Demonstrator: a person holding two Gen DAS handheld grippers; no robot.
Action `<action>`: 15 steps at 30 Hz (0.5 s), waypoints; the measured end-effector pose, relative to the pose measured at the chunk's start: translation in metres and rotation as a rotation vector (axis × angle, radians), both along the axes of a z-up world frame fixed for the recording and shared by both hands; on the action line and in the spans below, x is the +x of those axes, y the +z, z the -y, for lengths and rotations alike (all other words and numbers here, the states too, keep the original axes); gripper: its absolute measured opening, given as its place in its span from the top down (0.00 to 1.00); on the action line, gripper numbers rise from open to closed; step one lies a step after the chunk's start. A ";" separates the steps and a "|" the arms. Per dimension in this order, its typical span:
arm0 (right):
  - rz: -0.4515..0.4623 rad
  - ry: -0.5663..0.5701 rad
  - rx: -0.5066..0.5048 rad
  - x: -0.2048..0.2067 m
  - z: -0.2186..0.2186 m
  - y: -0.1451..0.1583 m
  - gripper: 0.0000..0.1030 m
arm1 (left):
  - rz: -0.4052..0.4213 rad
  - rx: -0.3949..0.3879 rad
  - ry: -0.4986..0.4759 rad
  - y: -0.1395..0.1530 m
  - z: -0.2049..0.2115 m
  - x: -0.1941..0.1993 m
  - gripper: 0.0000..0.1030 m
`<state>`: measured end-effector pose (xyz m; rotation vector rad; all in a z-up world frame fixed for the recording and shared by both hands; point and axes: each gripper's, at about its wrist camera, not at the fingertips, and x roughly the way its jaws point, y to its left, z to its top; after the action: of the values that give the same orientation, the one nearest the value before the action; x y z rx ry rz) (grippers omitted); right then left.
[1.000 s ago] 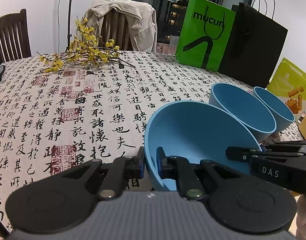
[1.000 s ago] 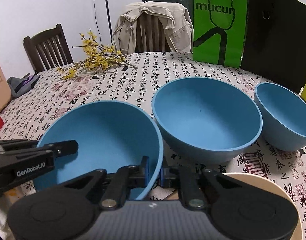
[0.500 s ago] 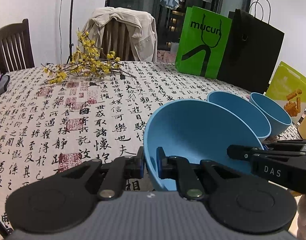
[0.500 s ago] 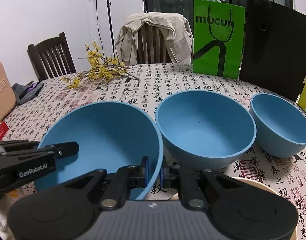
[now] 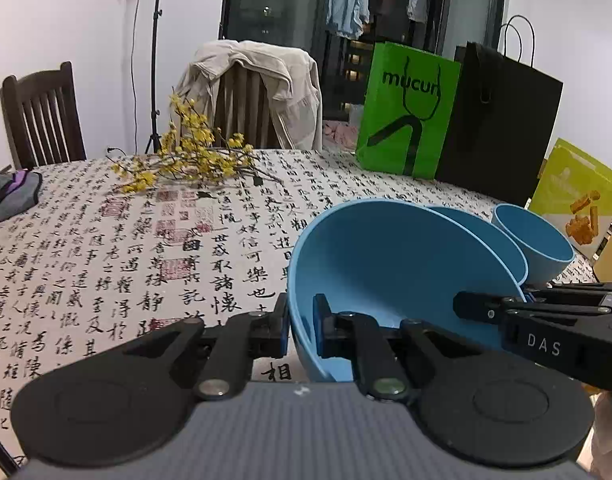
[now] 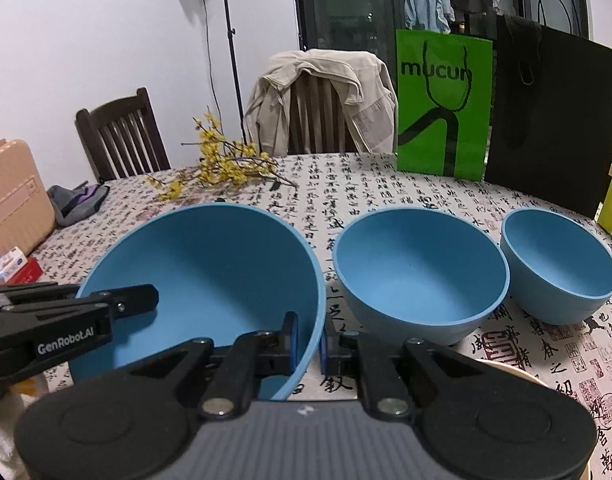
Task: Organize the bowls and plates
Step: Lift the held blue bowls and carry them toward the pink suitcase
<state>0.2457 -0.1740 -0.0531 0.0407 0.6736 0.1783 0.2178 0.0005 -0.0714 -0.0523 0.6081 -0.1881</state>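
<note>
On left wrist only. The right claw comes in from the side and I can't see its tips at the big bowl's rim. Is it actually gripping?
Observer: Yes. The right wrist view shows the right claw shut on the rim of the large blue bowl, one pad inside and one outside.
Operator: The middle bowl is mostly hidden for me. Anything in it?
Observer: No, the medium bowl is empty.
Operator: Anything nearer than the bowls?
Observer: A cream round rim, probably a plate, shows just right of that claw.
</note>
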 end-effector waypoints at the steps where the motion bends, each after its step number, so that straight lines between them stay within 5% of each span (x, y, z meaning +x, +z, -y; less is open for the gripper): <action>1: 0.005 0.002 0.002 -0.002 -0.002 0.002 0.90 | 0.004 0.001 0.004 0.002 -0.001 -0.002 0.88; 15: 0.063 0.051 0.038 -0.028 -0.020 0.019 0.90 | 0.067 -0.003 0.067 0.021 -0.023 -0.042 0.88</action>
<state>0.2181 -0.1539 -0.0345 0.0539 0.6088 0.2410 0.1761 0.0233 -0.0509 -0.0692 0.5386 -0.1257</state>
